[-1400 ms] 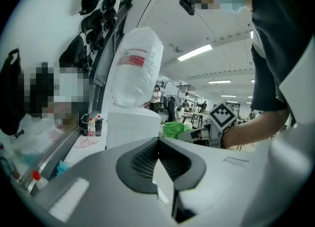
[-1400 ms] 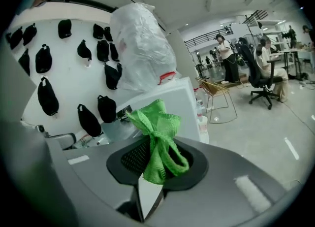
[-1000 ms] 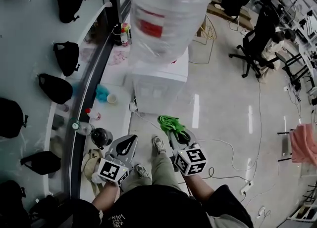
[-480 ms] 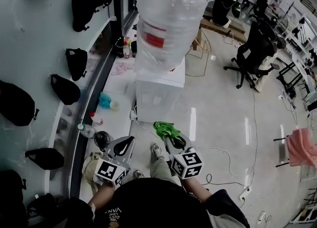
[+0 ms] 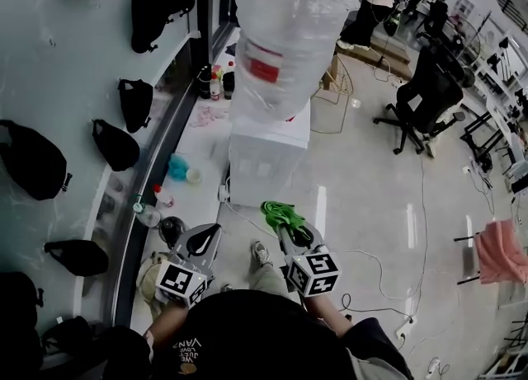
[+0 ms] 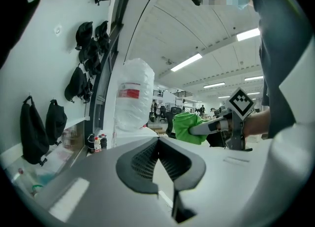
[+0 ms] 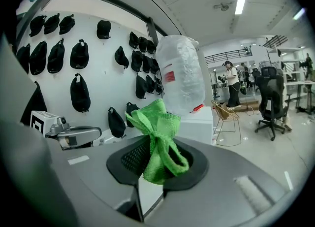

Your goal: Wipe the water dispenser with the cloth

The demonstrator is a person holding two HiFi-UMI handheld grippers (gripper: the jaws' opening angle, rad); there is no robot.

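Pale glossy flooring runs through an open office, with a white wall (image 5: pixel 66 57) of hung black bags (image 5: pixel 115 143) along its left edge. Against that edge of the floor stands the water dispenser (image 5: pixel 268 160), a white cabinet carrying a big upturned bottle (image 5: pixel 285 40) wrapped in clear film.

The cloth (image 5: pixel 280 212), a bunched green mesh, is pinched between the jaws of the right gripper (image 5: pixel 286 222) and held in the air short of the cabinet's front, not touching it. The left gripper (image 5: pixel 213 232) hangs beside it, jaws pressed together on nothing.

Risks, as I judge them:
- Only a fold of the cloth (image 7: pixel 157 137) sits in the jaws. Dragging it over the cabinet could tug it loose.
- So wadded, it offers little flat face, and the hard jaw tips may scrape the panel instead.
- A firm sideways push high up could rock the top-heavy bottle or snag its film.
- White cable (image 5: pixel 363 246) loops across the floor near the person's feet, a trip hazard when stepping in.
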